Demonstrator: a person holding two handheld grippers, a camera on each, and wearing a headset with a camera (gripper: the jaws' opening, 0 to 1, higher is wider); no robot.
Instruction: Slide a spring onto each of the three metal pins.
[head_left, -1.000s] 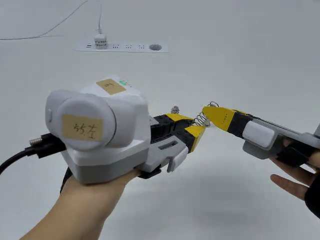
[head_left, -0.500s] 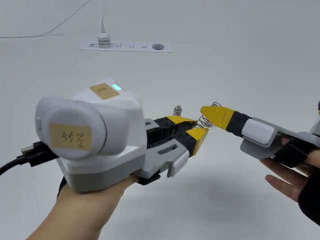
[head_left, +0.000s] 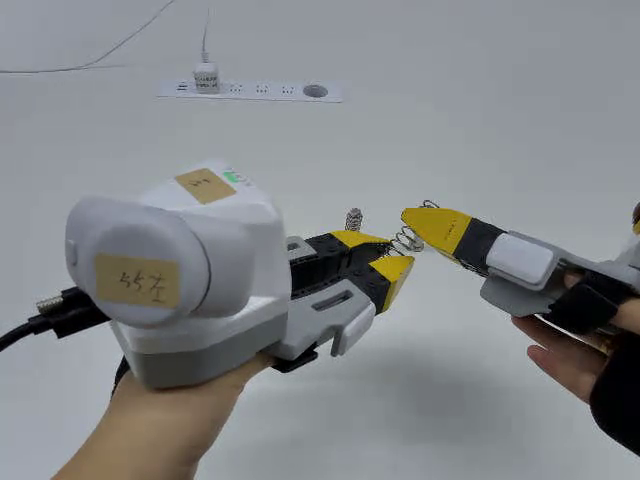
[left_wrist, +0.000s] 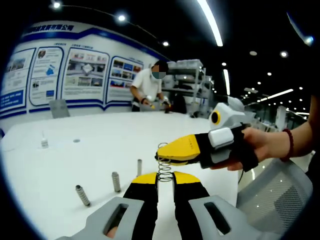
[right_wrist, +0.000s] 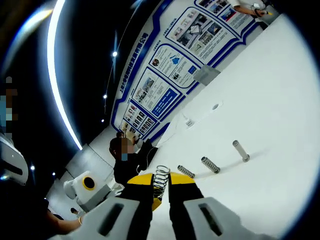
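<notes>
Right gripper (head_left: 412, 220) is squeezing almost closed on the spring (left_wrist: 163, 162), holding it in the air above the table (left_wrist: 60, 150). In the left gripper view its long axis is running upright, its lower end dipping into the left gripper's (left_wrist: 165, 176) narrow gap. I can't tell whether the left is pinching it. Beyond, a sprung pin (left_wrist: 82, 195), a second sprung pin (left_wrist: 116, 181) and a bare pin (left_wrist: 139, 167) are standing upright.
</notes>
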